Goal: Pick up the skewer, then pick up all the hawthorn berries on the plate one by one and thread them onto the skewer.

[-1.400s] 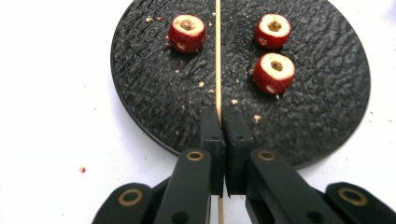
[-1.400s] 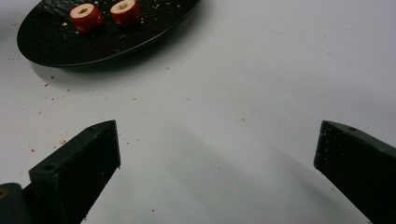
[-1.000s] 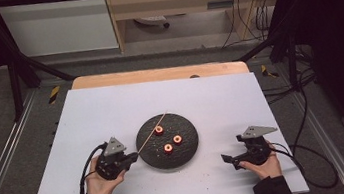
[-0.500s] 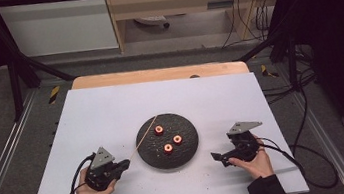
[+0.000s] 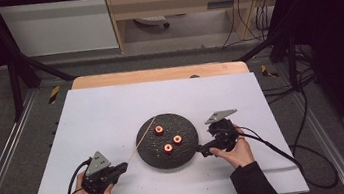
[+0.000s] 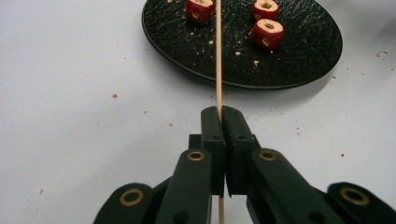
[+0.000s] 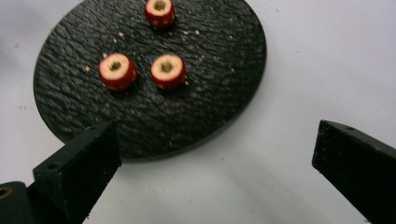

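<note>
A black round plate (image 5: 187, 153) sits mid-table with three red cored fruit pieces (image 5: 158, 129) (image 5: 177, 139) (image 5: 168, 148) on it. My left gripper (image 5: 123, 167) is near the table's front left, shut on a thin wooden skewer (image 5: 140, 141) that slants up over the plate's left rim. In the left gripper view the pads (image 6: 211, 126) clamp the skewer (image 6: 218, 56), which points at the plate (image 6: 299, 60) and its fruit (image 6: 267, 32). My right gripper (image 5: 202, 150) stands open at the plate's right edge. Its view shows wide jaws (image 7: 217, 140) before the plate (image 7: 154, 116) and fruit (image 7: 168, 71).
The white table top (image 5: 111, 110) ends in a wooden strip (image 5: 157, 74) at the back. Cables trail from both grippers, the right one (image 5: 278, 151) off the table's right side. Crumbs lie around the plate.
My left gripper drew back toward the near left corner, pulling the skewer with it. My right gripper moved left and a little up, closing in on the plate's right edge.
</note>
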Action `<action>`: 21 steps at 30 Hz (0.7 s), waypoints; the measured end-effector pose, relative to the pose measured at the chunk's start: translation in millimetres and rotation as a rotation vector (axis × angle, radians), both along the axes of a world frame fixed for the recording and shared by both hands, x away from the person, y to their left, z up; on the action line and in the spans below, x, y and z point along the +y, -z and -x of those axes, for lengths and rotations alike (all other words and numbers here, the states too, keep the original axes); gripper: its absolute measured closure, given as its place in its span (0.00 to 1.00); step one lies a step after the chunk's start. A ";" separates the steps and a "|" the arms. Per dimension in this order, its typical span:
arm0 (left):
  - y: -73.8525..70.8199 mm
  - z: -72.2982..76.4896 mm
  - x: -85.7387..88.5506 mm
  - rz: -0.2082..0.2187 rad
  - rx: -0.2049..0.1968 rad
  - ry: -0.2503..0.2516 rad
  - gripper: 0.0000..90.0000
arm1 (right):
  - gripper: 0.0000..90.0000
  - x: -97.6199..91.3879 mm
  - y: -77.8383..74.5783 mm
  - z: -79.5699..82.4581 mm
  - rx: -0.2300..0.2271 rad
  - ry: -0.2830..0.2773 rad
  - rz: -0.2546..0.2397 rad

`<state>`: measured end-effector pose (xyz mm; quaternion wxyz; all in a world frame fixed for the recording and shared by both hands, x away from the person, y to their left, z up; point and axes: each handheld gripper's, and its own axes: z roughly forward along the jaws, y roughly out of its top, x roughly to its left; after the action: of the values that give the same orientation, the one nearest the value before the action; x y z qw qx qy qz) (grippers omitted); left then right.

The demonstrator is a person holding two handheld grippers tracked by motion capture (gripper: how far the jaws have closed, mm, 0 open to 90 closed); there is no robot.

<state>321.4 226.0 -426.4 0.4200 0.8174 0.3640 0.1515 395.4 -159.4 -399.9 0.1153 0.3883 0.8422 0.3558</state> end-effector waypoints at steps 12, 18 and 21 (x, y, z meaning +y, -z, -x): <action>4.3 1.2 -0.7 0.008 -0.002 0.005 0.98 | 0.06 35.1 -7.3 -25.4 0.061 0.029 0.005; 4.7 0.9 0.8 0.013 -0.002 0.001 0.98 | 0.09 47.8 -11.9 -37.2 0.091 0.042 0.014; 5.2 0.6 0.8 0.012 -0.003 -0.003 0.98 | 0.12 56.2 -12.7 -44.0 0.113 0.039 0.033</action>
<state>320.8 226.8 -431.6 0.4253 0.8142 0.3652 0.1513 439.4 -103.1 -387.2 0.0810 0.4224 0.8454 0.3168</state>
